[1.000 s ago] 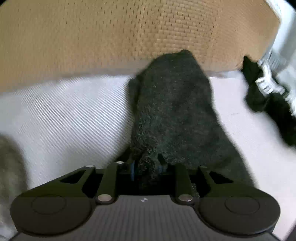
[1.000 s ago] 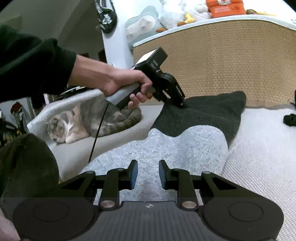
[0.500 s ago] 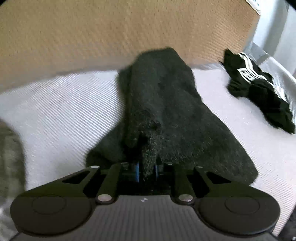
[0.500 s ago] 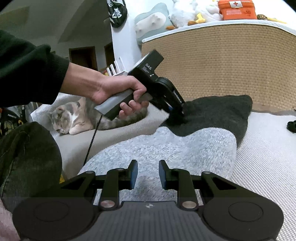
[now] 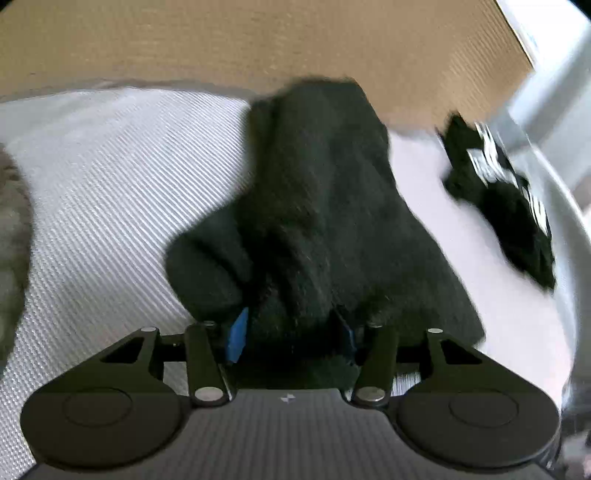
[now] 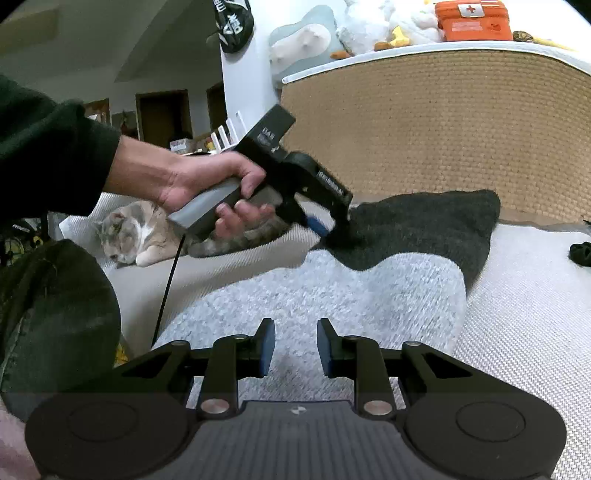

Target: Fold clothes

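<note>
Fingers: left gripper (image 5: 290, 334) just opening, fuzzy dark sock (image 5: 317, 206) between; right gripper (image 6: 292, 347) apart, empty.
Right view only: cat (image 6: 147, 232), far left.

At the left of the right wrist frame we see a grey, white and tan cat (image 6: 129, 236) lying on the pale ribbed cover (image 6: 524, 295). Across the upper right rises a woven tan wall (image 6: 443, 125) with a white top edge. Along that edge, at the top of the frame, we make out plush toys (image 6: 373, 26) and an orange first-aid box (image 6: 474, 20).
</note>
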`<state>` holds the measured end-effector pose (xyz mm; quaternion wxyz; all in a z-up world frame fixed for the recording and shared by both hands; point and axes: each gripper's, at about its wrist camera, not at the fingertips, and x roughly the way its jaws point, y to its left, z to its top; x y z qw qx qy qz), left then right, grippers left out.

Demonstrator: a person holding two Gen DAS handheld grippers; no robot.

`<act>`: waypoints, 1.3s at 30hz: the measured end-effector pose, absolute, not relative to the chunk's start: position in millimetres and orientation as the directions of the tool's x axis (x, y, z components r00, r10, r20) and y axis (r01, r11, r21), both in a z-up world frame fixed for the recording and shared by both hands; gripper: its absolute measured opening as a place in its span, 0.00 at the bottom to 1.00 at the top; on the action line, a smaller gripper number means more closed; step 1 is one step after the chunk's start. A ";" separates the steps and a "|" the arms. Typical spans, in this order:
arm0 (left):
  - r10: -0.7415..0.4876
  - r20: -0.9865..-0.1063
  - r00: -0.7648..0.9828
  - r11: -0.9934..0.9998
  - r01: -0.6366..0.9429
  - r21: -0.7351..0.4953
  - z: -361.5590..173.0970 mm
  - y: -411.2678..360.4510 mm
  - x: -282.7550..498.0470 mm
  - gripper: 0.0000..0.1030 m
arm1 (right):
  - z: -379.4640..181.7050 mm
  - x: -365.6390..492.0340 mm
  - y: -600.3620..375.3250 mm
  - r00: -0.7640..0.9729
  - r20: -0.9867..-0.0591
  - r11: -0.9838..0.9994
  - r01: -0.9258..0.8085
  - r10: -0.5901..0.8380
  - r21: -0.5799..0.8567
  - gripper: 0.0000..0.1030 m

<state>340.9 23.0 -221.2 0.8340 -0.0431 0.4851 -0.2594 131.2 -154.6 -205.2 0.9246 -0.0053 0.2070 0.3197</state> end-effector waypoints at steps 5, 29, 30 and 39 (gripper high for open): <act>-0.364 -0.822 0.437 0.872 0.471 -0.136 -219.6 12.6 318.7 0.20 | -205.3 134.8 -157.7 0.727 -0.403 0.820 -0.559 0.555 0.121 0.28; -0.246 -0.732 0.635 0.965 0.089 -0.246 -224.7 66.8 363.2 0.44 | -206.5 142.5 -170.9 0.763 -0.451 0.876 -0.472 0.463 0.099 0.31; -0.249 -0.732 0.634 0.965 0.093 -0.247 -227.9 66.0 366.7 0.44 | -207.1 143.5 -170.1 0.761 -0.451 0.874 -0.474 0.465 0.102 0.31; -0.306 -0.770 0.560 0.925 0.365 -0.102 -240.1 32.4 357.0 0.10 | -212.7 145.1 -165.2 0.749 -0.461 0.865 -0.493 0.477 0.094 0.33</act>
